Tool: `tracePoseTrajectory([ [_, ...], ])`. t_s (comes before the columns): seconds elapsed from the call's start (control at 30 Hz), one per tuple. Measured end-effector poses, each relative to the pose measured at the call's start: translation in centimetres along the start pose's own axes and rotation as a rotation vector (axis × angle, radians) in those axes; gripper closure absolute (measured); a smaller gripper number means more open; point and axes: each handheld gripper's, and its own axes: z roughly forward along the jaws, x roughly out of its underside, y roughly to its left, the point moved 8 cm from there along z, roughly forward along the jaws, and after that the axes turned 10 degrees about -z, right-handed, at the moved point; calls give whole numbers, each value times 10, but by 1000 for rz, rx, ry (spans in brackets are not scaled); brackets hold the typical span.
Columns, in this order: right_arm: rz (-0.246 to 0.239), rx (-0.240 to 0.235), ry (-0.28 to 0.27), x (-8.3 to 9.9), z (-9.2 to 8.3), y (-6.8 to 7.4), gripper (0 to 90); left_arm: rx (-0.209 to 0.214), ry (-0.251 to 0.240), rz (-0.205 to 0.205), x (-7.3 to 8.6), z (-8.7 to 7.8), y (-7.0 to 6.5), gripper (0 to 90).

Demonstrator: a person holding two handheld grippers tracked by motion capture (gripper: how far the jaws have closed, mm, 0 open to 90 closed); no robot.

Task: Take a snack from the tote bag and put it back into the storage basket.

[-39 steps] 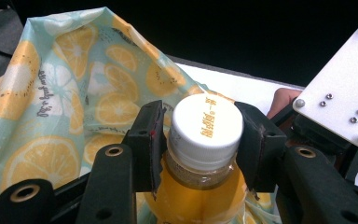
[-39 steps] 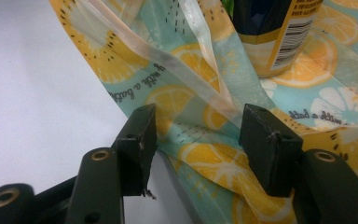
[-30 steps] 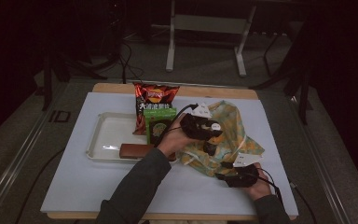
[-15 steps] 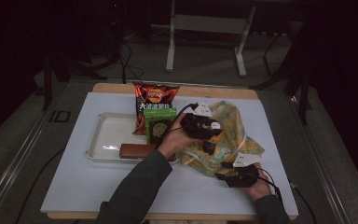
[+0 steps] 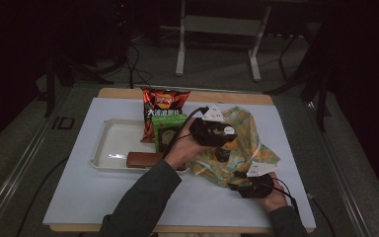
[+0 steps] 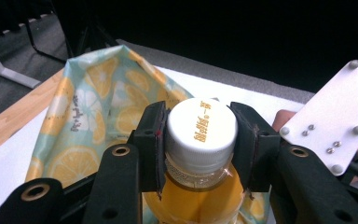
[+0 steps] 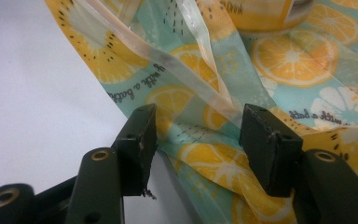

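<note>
The left gripper [image 6: 199,149] is clamping the white cap [image 6: 201,128] of a bottle of orange drink [image 6: 193,200], one jaw pressing on each side of the cap, so the bottle is hanging upright by its neck. In the high view this gripper [image 5: 221,148] is hovering over the lemon-print bag [image 5: 249,148], which is lying crumpled on the white table [image 5: 79,197] to the right of the tray [image 5: 109,148]. The bottle is thus sitting at or just above the bag's mouth; whether its base is resting on the bag cannot be told. Gripping by the cap appears deliberate, as it is keeping the jaws clear of the bag's folds while the body passes through the opening. The right gripper [image 7: 198,135] is lying low at the near edge of the bag [image 7: 205,154], its jaws standing apart with a fold of the printed film and a clear seam strip between them; the pads are not visibly pressing on the film, so it is reading as released. In the high view it [image 5: 242,183] is sitting at the bag's near corner, apparently placed to pin or spread that edge. A red crisp packet [image 5: 164,106] and a green box [image 5: 168,132] are standing at the tray's far right, and a brown bar [image 5: 145,159] is lying along its near rim.
</note>
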Motion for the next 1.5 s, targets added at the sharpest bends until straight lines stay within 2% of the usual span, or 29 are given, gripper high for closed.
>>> tracePoseTrajectory([
  [0.53, 0, 0, 2, 0, 0, 0, 457, 14, -44, -6, -14, -27, -12, 580],
  [0.7, 1, 0, 2, 0, 0, 0, 457, 5, -51, -5, -16, -33, -14, 580],
  [1.07, 1, 0, 3, 0, 0, 0, 457, -3, -69, -4, -20, -49, -12, 580],
  [1.5, 3, -2, 1, 0, 0, 0, 457, -19, -76, -23, -16, -65, -1, 580],
])
